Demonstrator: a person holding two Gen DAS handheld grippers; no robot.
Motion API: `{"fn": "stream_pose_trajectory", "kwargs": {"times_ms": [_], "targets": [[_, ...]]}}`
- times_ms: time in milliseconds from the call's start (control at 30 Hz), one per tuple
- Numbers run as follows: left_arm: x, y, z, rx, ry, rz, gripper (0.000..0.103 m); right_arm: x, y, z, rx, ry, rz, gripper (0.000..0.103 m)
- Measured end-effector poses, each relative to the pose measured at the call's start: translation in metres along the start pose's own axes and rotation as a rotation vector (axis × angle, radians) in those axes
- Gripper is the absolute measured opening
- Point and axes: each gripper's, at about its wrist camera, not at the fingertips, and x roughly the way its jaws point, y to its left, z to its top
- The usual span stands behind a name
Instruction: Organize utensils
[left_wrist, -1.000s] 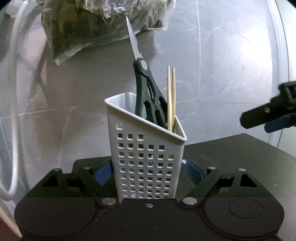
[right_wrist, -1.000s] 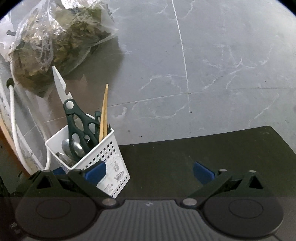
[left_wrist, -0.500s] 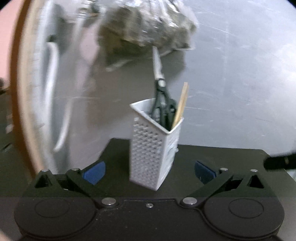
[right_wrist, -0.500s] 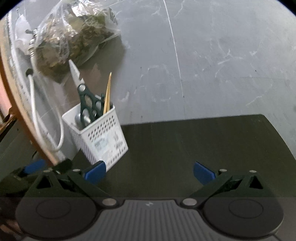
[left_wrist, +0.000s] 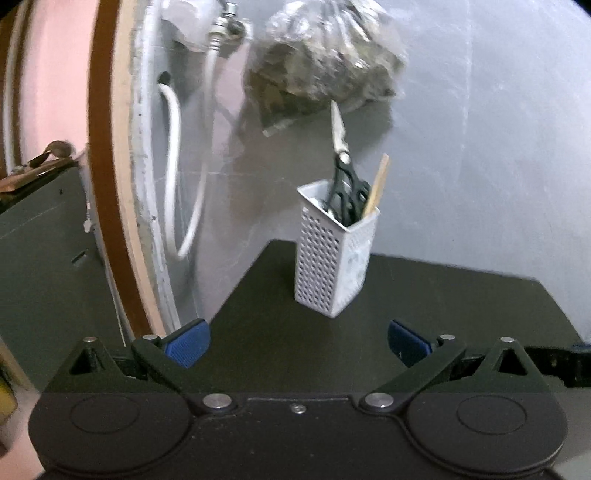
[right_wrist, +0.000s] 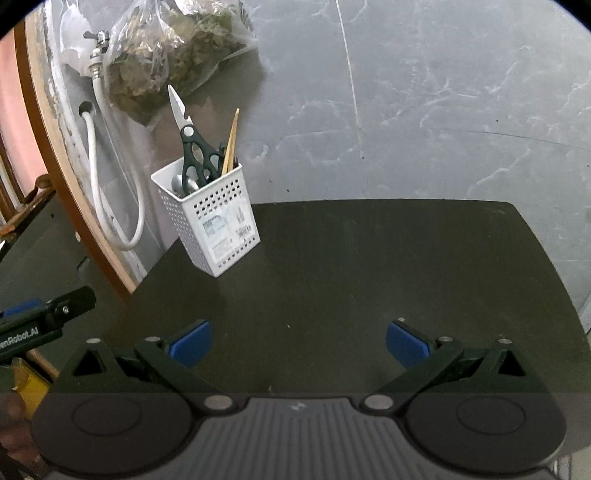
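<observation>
On dark table by grey marbled wall, white utensil holder, left gripper freshly spread wide, right gripper wide, both empty

scissors, chopsticks in holder | holder on table

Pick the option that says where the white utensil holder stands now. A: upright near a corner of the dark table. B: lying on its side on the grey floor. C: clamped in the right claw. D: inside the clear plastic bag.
A: the white utensil holder stands upright near the corner of the dark table, with both claws open and apart from it.
</observation>
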Motion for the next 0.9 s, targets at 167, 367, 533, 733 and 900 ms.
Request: {"fn": "stream_pose_trajectory", "kwargs": {"times_ms": [167, 367, 533, 733, 900], "targets": [[-0.001, -0.007, -0.004, 0.015, 0.040, -0.003, 0.102, -0.006, -0.005, -0.007, 0.017, 0.020, -0.041, 0.103], [0.005, -0.009, -0.007, 0.017, 0.069, -0.015, 0.102, -0.008, -0.007, -0.012, 0.033, 0.028, -0.070, 0.103], [0.009, -0.009, -0.006, 0.034, 0.076, -0.018, 0.102, -0.007, -0.005, -0.011, 0.040, 0.031, -0.080, 0.103], [0.012, -0.010, -0.006, 0.061, 0.068, -0.023, 0.102, -0.004, -0.003, -0.009, 0.045, 0.033, -0.084, 0.103], [0.014, -0.008, -0.005, 0.066, 0.072, -0.028, 0.102, -0.003, -0.001, -0.009, 0.045, 0.036, -0.085, 0.103]]}}
